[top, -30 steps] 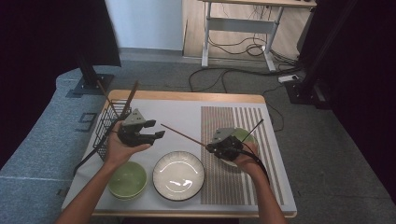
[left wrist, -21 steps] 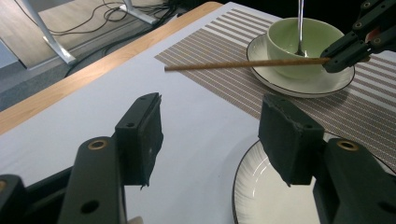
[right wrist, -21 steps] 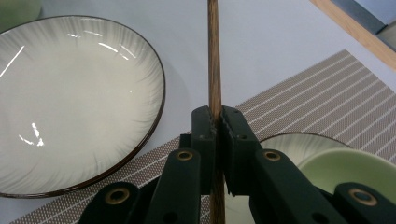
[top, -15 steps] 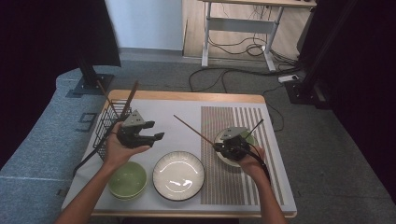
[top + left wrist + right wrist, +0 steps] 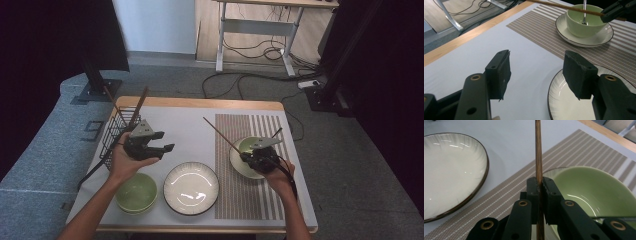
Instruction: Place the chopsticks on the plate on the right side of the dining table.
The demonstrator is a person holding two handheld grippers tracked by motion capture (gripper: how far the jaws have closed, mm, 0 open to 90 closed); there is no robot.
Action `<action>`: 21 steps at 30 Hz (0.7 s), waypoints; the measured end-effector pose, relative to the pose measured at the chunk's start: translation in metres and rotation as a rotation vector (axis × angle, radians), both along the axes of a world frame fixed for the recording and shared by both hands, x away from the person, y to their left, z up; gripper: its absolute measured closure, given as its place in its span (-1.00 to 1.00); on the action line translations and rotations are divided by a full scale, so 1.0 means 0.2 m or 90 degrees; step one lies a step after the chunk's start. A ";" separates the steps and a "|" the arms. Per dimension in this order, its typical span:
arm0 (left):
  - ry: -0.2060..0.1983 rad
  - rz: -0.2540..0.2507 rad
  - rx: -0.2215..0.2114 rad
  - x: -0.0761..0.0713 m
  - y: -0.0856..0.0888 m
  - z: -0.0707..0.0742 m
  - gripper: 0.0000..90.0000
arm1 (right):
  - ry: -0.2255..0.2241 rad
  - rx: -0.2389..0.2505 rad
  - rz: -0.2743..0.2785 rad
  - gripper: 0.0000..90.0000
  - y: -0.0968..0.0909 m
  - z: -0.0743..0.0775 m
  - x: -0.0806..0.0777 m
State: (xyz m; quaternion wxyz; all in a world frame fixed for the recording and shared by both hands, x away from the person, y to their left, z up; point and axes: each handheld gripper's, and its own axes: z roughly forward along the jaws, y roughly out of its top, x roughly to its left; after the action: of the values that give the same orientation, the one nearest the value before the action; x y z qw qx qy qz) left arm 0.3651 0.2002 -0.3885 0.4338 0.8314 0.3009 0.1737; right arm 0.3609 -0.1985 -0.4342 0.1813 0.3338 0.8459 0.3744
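Your right gripper (image 5: 540, 185) is clenched on a chopstick (image 5: 220, 133), held over the green bowl (image 5: 248, 145) on its saucer (image 5: 240, 167) atop the mat (image 5: 240, 200). Your left gripper (image 5: 161, 148) hangs released beside the basket (image 5: 116, 131), nothing between its jaws. The chopstick is not yet set down; basket utensils (image 5: 140, 103) remain.

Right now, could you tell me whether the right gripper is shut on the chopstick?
Shut: the right gripper has both jaws pressed against the chopstick, with no gap showing.

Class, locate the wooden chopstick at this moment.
In the high view the chopstick is right of centre, clamped in the right gripper, slanting up-left over the striped mat beside the green bowl.
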 end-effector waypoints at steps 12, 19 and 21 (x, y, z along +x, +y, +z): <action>0.004 -0.002 0.000 -0.01 0.01 0.00 -0.13 | 0.000 0.017 -0.060 0.88 -0.16 0.00 -0.02; 0.007 -0.002 0.000 -0.01 0.02 -0.01 -0.12 | 0.002 0.019 -0.091 0.88 -0.22 -0.02 -0.03; 0.007 -0.001 0.000 -0.01 0.02 -0.01 -0.12 | 0.007 0.021 -0.100 0.88 -0.24 -0.02 -0.03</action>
State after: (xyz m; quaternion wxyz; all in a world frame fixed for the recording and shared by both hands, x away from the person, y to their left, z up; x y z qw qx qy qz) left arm 0.3639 0.2035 -0.3899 0.4326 0.8323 0.3026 0.1688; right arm 0.3549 -0.2467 -0.4389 0.2001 0.4041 0.8116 0.3713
